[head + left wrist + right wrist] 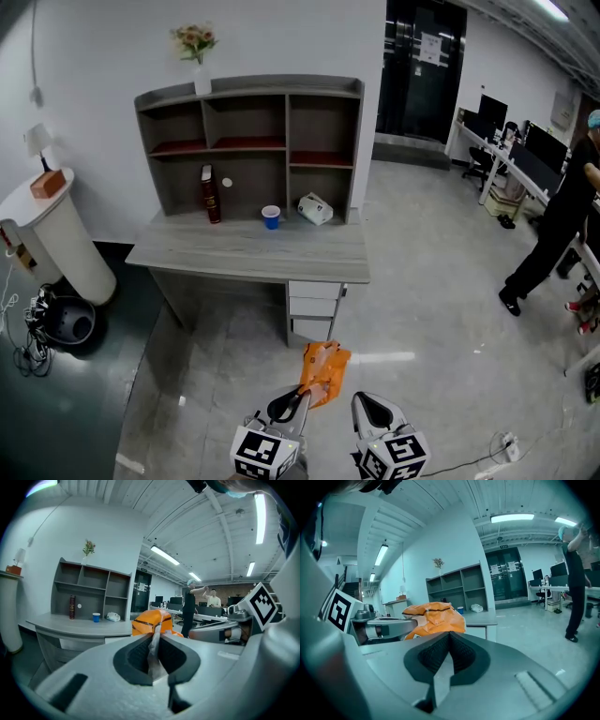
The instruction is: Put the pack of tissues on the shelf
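An orange pack of tissues (pixel 324 369) hangs over the floor in front of the desk, with my left gripper (pixel 302 396) shut on the edge of its clear wrapper. In the left gripper view the wrapper is pinched between the pads and the orange pack (pixel 153 620) bulges beyond them. My right gripper (pixel 362 403) is close beside it on the right, shut with nothing in it; in its own view the right gripper (pixel 449 649) has the pack (pixel 434 616) to its left. The grey shelf (pixel 283 139) stands on the desk (pixel 225 251), well ahead of both grippers.
On the desk under the shelf are a dark red book (pixel 210 194), a blue cup (pixel 271 217) and a white pack (pixel 315 208). A vase of flowers (pixel 196 49) tops the shelf. A white round stand (pixel 58 234) is at the left, a person (pixel 555 225) at the right.
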### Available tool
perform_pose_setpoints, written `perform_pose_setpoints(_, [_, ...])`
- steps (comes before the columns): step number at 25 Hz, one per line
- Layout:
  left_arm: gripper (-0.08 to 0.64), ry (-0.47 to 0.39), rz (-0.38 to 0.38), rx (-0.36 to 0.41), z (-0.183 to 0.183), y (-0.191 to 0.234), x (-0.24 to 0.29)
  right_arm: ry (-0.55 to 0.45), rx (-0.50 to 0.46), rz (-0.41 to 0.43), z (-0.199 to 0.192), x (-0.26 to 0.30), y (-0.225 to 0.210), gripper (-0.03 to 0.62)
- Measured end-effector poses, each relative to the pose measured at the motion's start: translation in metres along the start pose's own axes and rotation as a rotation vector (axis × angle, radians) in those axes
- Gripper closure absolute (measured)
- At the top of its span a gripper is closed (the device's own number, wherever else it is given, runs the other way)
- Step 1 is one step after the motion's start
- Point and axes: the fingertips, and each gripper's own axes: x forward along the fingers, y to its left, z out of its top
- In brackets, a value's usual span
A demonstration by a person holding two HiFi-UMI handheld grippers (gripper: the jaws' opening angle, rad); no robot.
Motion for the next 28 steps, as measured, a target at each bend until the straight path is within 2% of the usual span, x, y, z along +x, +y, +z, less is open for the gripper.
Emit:
perform_pose_setpoints(16, [0.557, -0.005, -0.014, -0.020, 0.025, 0.089, 0.070, 0.029, -0.024, 0.001, 0.036, 0.117, -0.020, 0.594])
perform_pose_setpoints(28, [0.557, -0.002, -0.003, -0.014, 0.038, 0.123, 0.111, 0.030, -0.018, -0.025, 0.053, 0.160, -0.039, 0.594])
